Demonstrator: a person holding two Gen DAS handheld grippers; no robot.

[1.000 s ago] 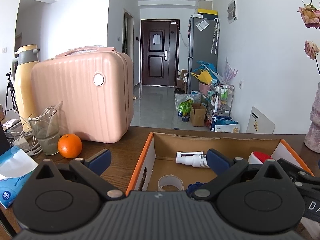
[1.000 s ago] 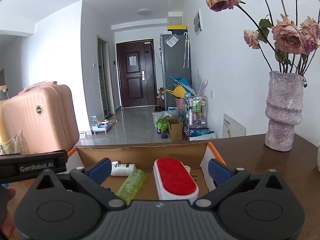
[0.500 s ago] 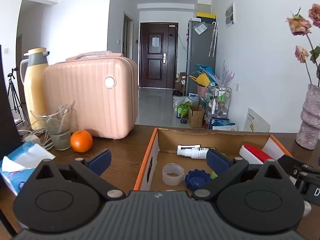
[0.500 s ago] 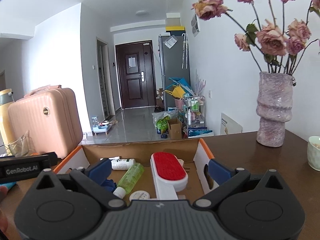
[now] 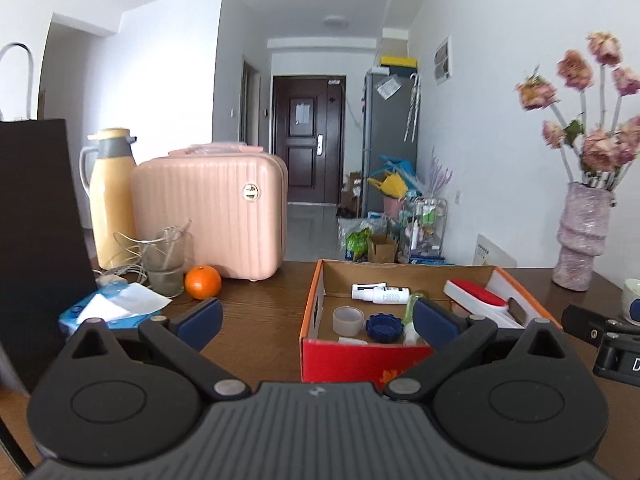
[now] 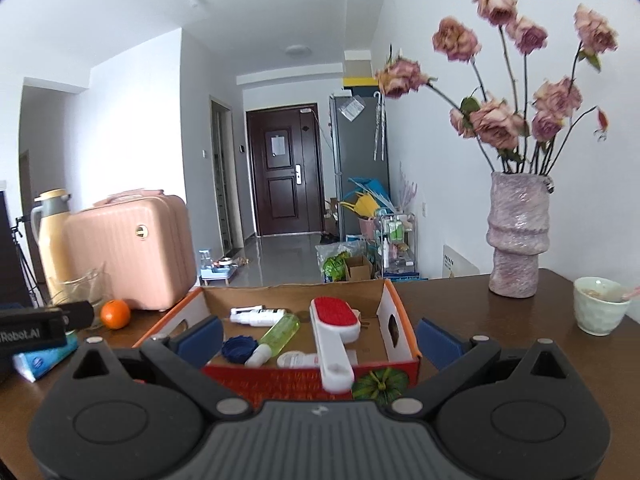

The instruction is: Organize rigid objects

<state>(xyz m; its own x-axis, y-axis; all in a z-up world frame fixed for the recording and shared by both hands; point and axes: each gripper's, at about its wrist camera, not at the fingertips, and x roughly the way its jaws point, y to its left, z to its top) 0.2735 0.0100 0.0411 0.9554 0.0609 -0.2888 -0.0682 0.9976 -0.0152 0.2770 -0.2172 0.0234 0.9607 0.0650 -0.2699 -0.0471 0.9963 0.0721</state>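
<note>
An open cardboard box (image 5: pixel 316 300) (image 6: pixel 404 332) with orange edges and a red front sits on the dark wooden table. Inside lie a white spray bottle (image 5: pixel 380 292) (image 6: pixel 258 315), a roll of clear tape (image 5: pixel 348 319), a blue cap (image 5: pixel 383 326) (image 6: pixel 239 348), a green bottle (image 6: pixel 278 332) and a red-and-white lint brush (image 5: pixel 478 300) (image 6: pixel 334 332). My left gripper (image 5: pixel 318 322) stands open in front of the box, holding nothing. My right gripper (image 6: pixel 318 338) is also open, empty, just before the box's front wall.
Left of the box are an orange (image 5: pixel 203 282) (image 6: pixel 115 314), a glass (image 5: pixel 166 258), a tissue pack (image 5: pixel 112 310), a pink case (image 5: pixel 212 224) and a yellow thermos (image 5: pixel 110 200). A black bag (image 5: pixel 36 240) stands at the far left. A vase of flowers (image 6: pixel 516 232) and a cup (image 6: pixel 598 308) stand to the right.
Both grippers have pulled back from over the box towards the table's near side and risen; the box's red front wall now shows. Both stay open and empty.
</note>
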